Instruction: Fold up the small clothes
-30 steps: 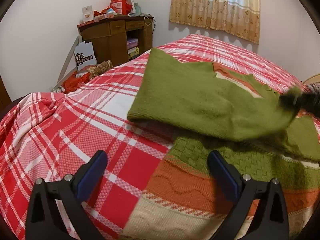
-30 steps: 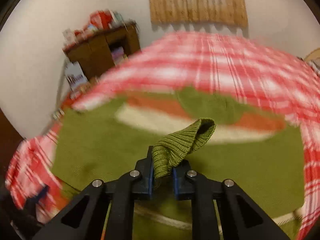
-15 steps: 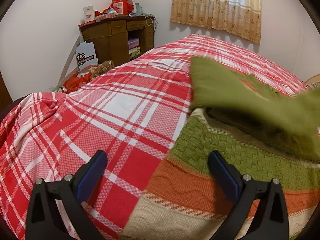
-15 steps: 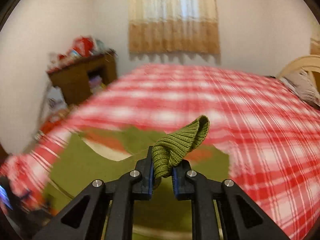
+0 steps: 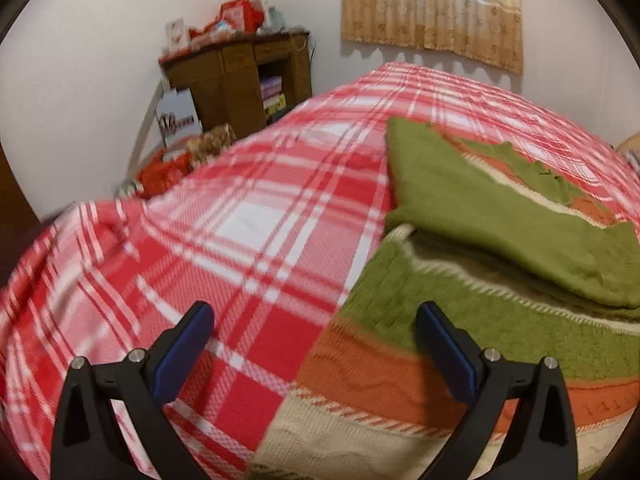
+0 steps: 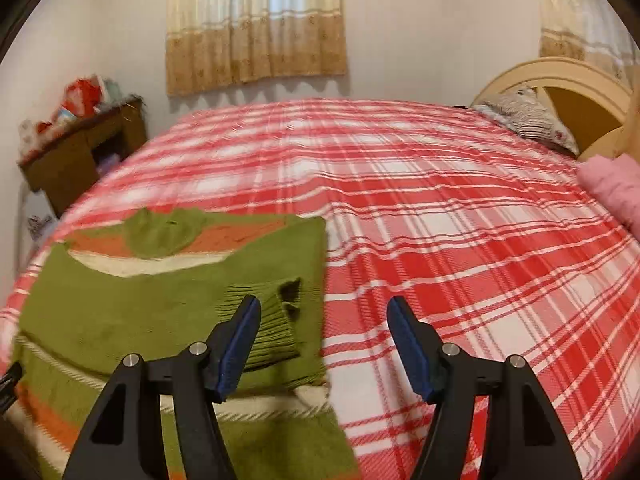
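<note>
A knitted sweater (image 5: 460,332) in green, orange and cream stripes lies flat on the red plaid bedspread (image 5: 248,232). Its green sleeve (image 5: 480,216) is folded across the body, with the ribbed cuff (image 6: 276,328) resting near the sweater's right edge. My right gripper (image 6: 324,320) hovers just above that edge. Its jaws are opening and nothing is between them; the cuff lies by the left pad. My left gripper (image 5: 316,336) stands open over the sweater's lower left edge, holding nothing.
A wooden desk (image 5: 240,76) cluttered with red items stands by the far left wall, with bags on the floor beside it. A curtain (image 6: 256,24) hangs on the back wall. A cream headboard (image 6: 560,88), a patterned pillow (image 6: 524,116) and a pink cushion (image 6: 616,188) are at the right.
My right gripper carried the sleeve cuff rightwards across the sweater, then let go; the sleeve now lies folded over the body. The left gripper stayed open in place.
</note>
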`<state>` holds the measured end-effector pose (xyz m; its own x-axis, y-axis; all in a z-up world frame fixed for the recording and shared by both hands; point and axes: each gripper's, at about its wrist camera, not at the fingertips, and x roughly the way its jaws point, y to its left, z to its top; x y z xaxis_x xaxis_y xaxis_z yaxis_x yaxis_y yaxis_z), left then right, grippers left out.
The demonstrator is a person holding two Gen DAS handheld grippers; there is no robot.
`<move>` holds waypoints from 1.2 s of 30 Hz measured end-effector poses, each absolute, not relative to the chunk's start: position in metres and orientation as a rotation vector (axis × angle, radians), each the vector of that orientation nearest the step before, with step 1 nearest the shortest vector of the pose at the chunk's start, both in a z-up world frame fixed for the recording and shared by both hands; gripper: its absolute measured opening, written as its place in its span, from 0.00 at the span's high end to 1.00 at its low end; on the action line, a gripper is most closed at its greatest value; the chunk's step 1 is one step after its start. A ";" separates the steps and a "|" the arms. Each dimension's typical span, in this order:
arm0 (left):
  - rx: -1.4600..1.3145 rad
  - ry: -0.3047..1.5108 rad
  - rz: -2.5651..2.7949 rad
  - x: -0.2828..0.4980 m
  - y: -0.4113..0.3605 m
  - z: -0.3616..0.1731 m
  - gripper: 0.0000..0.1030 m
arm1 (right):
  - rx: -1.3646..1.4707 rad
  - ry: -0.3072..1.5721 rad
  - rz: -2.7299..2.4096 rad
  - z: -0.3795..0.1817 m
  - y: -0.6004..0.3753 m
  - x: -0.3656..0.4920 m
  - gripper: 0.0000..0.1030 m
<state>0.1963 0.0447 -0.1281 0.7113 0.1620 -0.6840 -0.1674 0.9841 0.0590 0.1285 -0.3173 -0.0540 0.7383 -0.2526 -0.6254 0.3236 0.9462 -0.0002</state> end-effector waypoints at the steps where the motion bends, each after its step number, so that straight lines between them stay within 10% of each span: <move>1: -0.002 0.739 0.171 0.197 0.041 -0.122 0.00 | 0.110 0.668 -0.279 -0.051 -0.311 0.127 0.38; 8: 0.037 0.665 0.157 0.232 0.011 -0.094 0.00 | 0.081 0.754 -0.120 -0.072 -0.274 0.150 0.53; 36: 0.147 0.737 -0.006 0.165 0.021 -0.096 0.02 | 0.128 0.768 -0.059 -0.070 -0.271 0.074 0.43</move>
<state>0.1653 0.0207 -0.0962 0.7411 0.0462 -0.6698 0.0574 0.9896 0.1318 0.0742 -0.2713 -0.0704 0.7181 -0.0069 -0.6959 0.1002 0.9906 0.0936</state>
